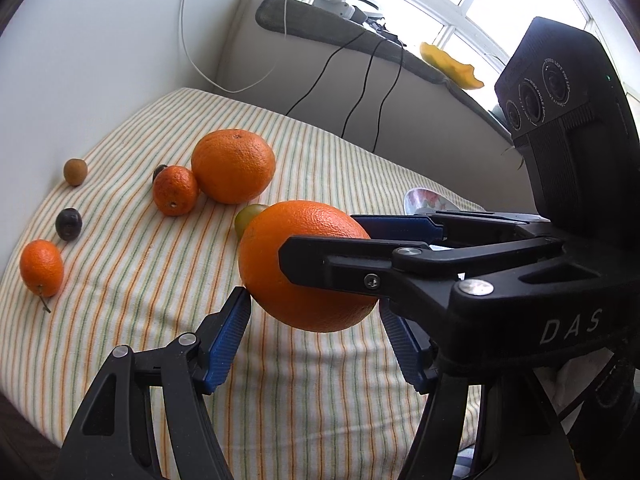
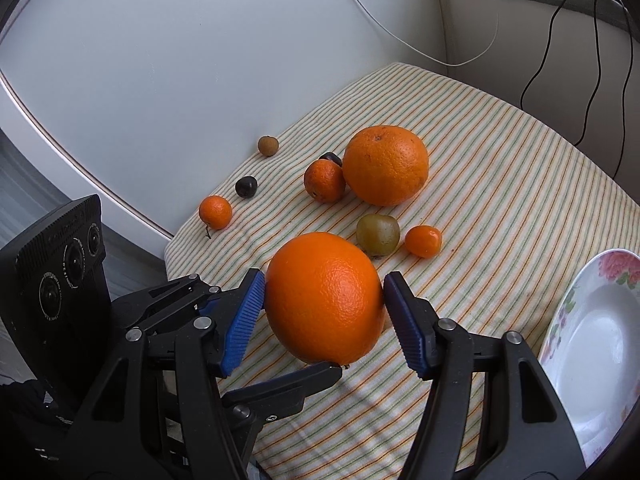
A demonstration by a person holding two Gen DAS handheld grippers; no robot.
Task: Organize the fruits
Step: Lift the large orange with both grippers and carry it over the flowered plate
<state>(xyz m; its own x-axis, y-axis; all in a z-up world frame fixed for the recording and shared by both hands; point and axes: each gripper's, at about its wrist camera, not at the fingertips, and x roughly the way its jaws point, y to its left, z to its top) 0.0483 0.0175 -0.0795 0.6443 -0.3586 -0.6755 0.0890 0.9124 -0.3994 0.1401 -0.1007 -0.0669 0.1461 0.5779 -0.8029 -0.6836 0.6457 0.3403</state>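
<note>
Orange dominates: two large oranges and three small mandarins, counted from the right wrist view. One large round orange [image 2: 324,300] is off the striped cotton cloth [image 2: 500,200], clamped from four sides at once. The right gripper [image 2: 324,300] presses its blue ribbed pads [image 2: 244,320] on the fruit's left and right flanks, and the left gripper [image 1: 312,304] meets it crosswise, its pads touching the same orange [image 1: 308,264]. The second large orange [image 2: 386,165] lies on the cloth, touching a small reddish mandarin [image 2: 325,181]. A small orange mandarin with a stem [image 2: 215,212] sits near the cloth's left edge, and a third small mandarin [image 2: 423,241] lies just beside one olive-green round fruit [image 2: 378,234]. Two dark purple plums show: one [image 2: 245,186] alone, one [image 2: 331,158] half hidden behind the reddish mandarin. One brown round fruit [image 2: 268,145] rests near the white wall. One white floral bowl [image 2: 592,320] stands at the right.
</note>
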